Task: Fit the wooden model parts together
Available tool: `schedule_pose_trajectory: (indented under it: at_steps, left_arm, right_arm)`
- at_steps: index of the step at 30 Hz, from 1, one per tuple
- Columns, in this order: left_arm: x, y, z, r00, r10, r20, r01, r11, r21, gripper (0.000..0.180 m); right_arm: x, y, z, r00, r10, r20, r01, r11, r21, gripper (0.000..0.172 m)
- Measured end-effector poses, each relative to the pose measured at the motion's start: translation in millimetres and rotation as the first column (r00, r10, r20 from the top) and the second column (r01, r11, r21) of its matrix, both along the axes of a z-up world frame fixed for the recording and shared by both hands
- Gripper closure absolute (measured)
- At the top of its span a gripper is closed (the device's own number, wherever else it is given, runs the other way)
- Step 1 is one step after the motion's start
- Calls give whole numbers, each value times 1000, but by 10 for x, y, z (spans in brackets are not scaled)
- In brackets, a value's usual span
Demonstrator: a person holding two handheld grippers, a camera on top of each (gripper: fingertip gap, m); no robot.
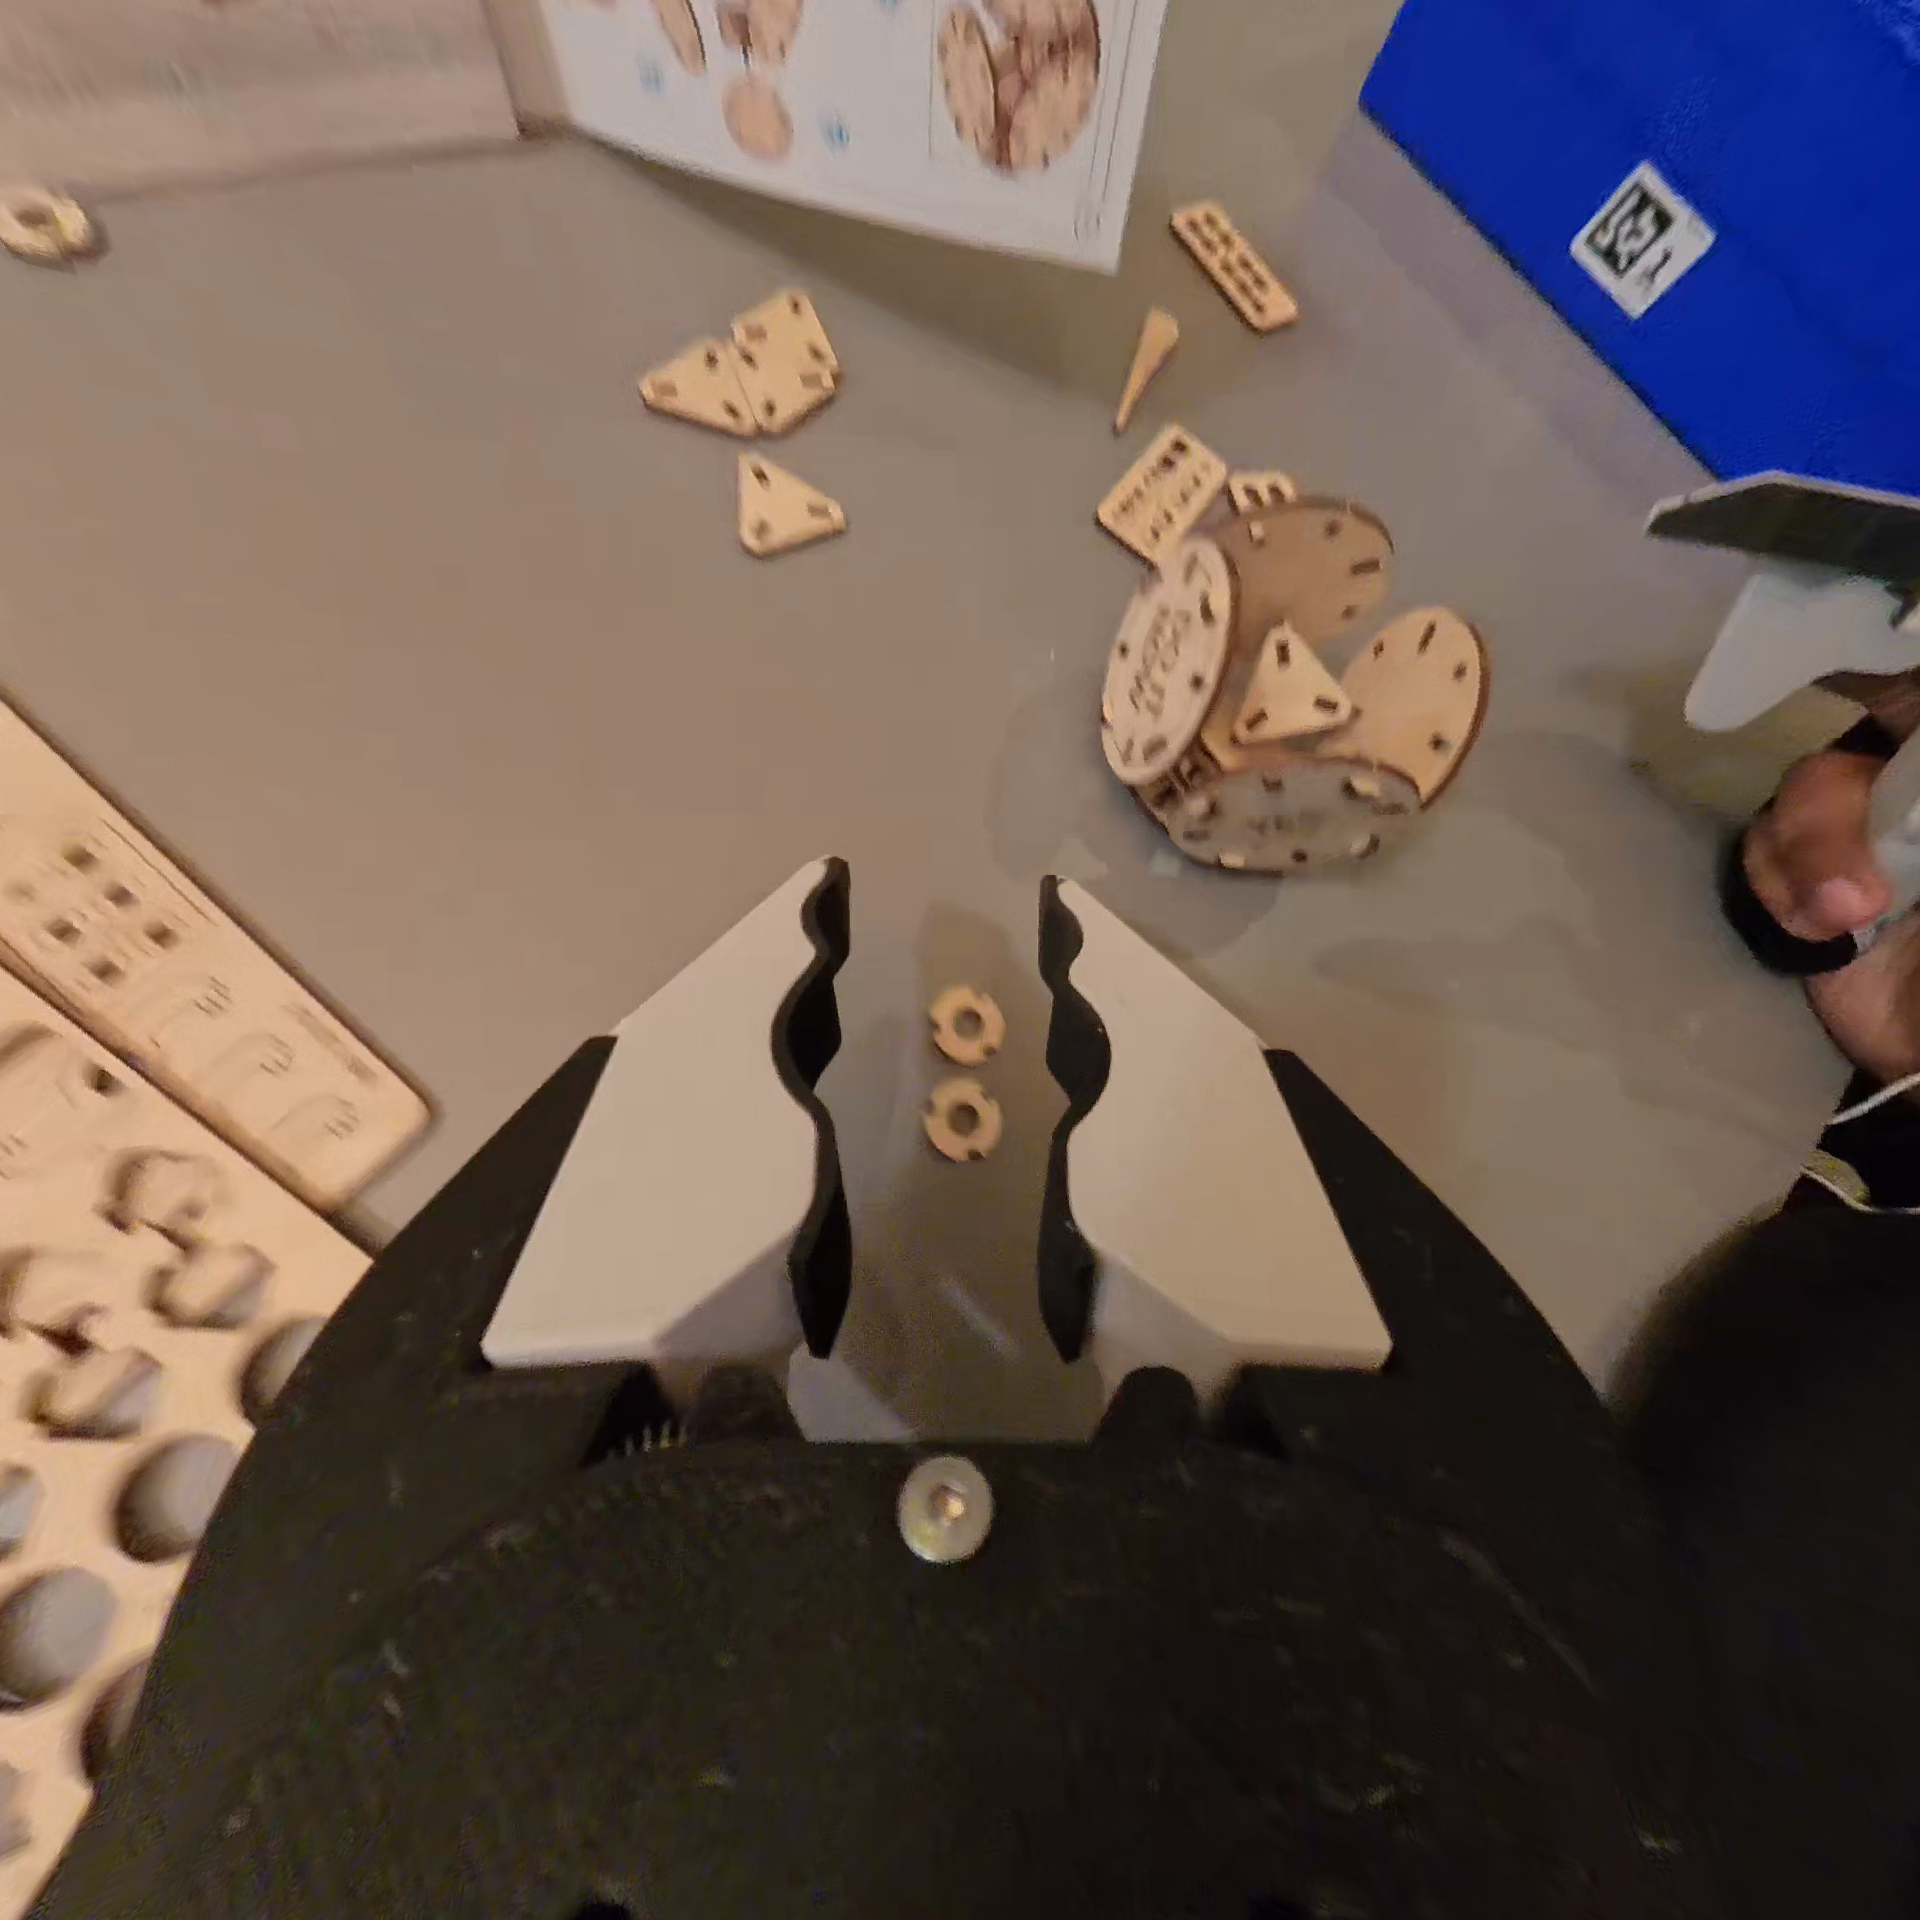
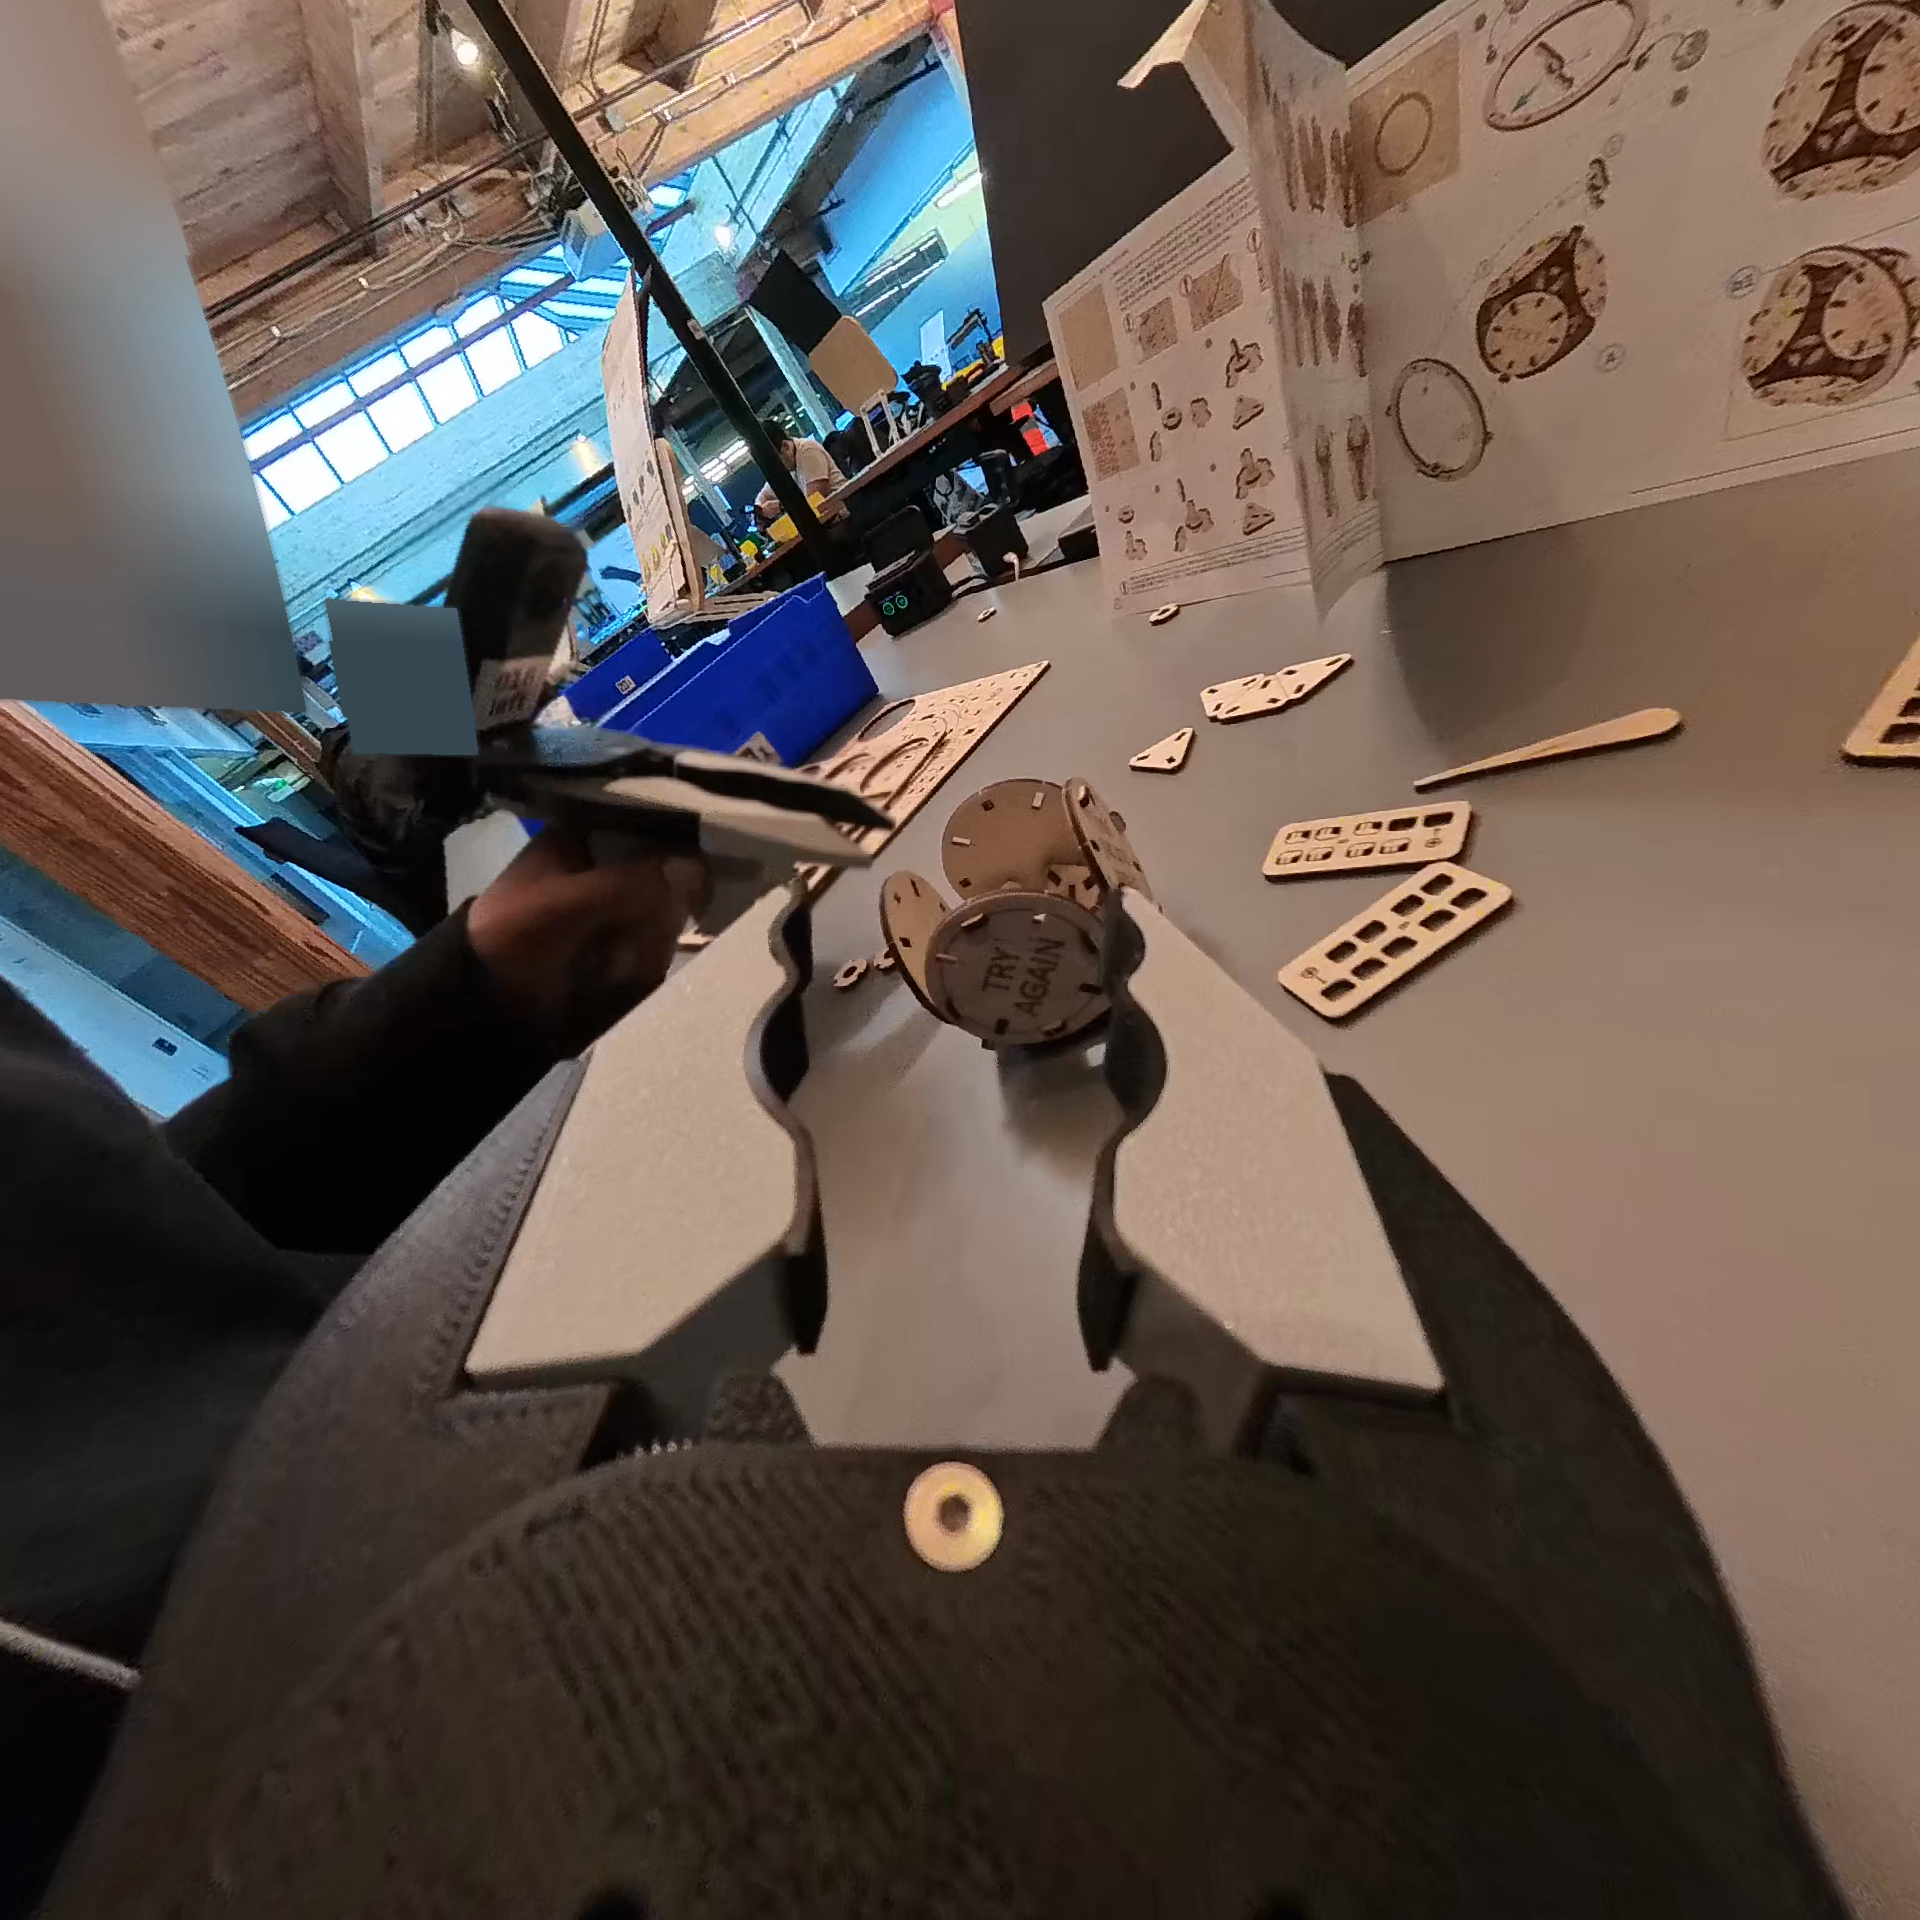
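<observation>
My left gripper [image 1: 943,878] is open and empty, hovering over the grey table [image 1: 416,623]. Two small notched wooden rings [image 1: 966,1027] lie on the table below the gap between its fingers, untouched. A part-built wooden model made of round discs [image 1: 1288,707] stands to its right. My right gripper [image 2: 966,914] is open and empty, low over the table, with the disc model [image 2: 1023,956] just beyond its fingertips. In the left wrist view the right gripper [image 1: 1787,582] is clear of the model. The left gripper also shows in the right wrist view [image 2: 831,821].
Loose triangular wooden pieces [image 1: 743,379], slotted rectangular pieces [image 2: 1392,938] and a wooden stick [image 2: 1548,748] lie on the table. Punched wooden sheets [image 1: 156,1143] are at the left. A folded instruction sheet [image 1: 852,104] stands at the back, and a blue bin [image 1: 1662,208] at the right. My hands' fingertips stand some 20 centimetres from each other.
</observation>
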State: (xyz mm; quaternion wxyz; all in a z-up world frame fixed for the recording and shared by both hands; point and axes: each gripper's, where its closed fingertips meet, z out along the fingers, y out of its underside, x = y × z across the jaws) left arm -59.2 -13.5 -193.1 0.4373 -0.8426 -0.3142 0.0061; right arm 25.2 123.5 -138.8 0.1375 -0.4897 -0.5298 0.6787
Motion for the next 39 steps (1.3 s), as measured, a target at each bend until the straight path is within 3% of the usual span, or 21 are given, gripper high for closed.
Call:
schedule_pose_trajectory:
  at_steps: [2, 5, 9, 16, 19, 23, 27, 30, 34, 39]
  left_arm:
    - [-278, 1, 113, 998, -2, -66, 0, 1000, -20, 145]
    - [-1031, 20, 187, 975, 48, -217, -75, 990, -120, 149]
    - [-1982, 160, -64, 968, 89, -235, -149, 956, -252, 151]
    - [-2474, 144, -316, 971, 112, -213, -185, 914, -361, 149]
    - [-2418, 158, -395, 984, 89, -153, -139, 922, -361, 166]
    - [-2126, 215, -207, 991, 46, -127, -84, 945, -316, 166]
    - [-1271, 265, 105, 991, -102, -82, 76, 959, -274, 166]
    - [-563, 139, 74, 981, -196, -6, 186, 936, -298, 166]
    - [-97, -164, -97, 988, -139, 70, 154, 941, -302, 166]
    - [105, -275, -236, 987, -96, 127, 126, 959, -255, 166]
  right_arm:
    - [-6, 1, 5, 1000, 4, -2, -4, 1000, -10, 117]
    - [-9, 8, 11, 1000, 6, -2, -6, 1000, -24, 117]
    - [-5, 32, 30, 1000, -6, -13, 6, 999, -34, 116]
    - [-10, 170, 86, 998, -47, -36, 43, 992, -116, 115]
    - [-41, 180, 100, 999, -26, -38, 20, 986, -164, 113]
    - [-71, 172, 102, 999, -18, -38, 11, 986, -169, 113]
    - [-68, 186, 109, 999, -24, -43, 16, 984, -175, 113]
    - [-67, 182, 113, 999, -21, -46, 13, 984, -177, 113]
    - [-58, 128, 118, 999, -2, -53, -6, 987, -158, 114]
    - [-42, 92, 132, 998, 11, -65, -21, 989, -147, 113]
